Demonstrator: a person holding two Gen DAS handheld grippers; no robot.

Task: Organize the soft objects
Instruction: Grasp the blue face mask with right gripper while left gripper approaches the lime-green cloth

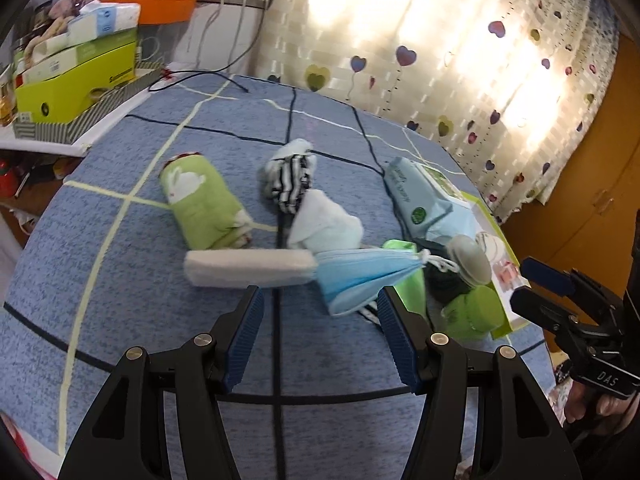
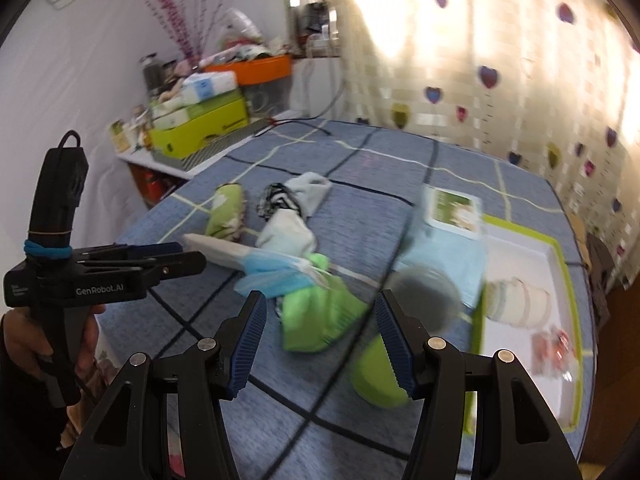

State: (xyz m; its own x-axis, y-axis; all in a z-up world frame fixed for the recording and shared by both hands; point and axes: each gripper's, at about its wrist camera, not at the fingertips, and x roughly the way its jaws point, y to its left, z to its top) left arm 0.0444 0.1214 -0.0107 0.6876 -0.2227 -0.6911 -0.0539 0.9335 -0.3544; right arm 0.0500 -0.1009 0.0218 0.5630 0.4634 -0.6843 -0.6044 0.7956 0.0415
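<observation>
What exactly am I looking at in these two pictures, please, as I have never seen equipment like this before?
There is no robot here: a person holds a two-finger gripper in each hand, each with a camera looking along its fingers. One picture comes from the left gripper, the other from the right gripper. Both stand open and hold nothing. Each also shows in the other's view, at the edge. They hover over a blue checked bedspread with soft things on it: a green rolled cloth, striped socks, a white cloth, a blue face mask and a wipes pack. A green-rimmed tray lies to the right.
</observation>
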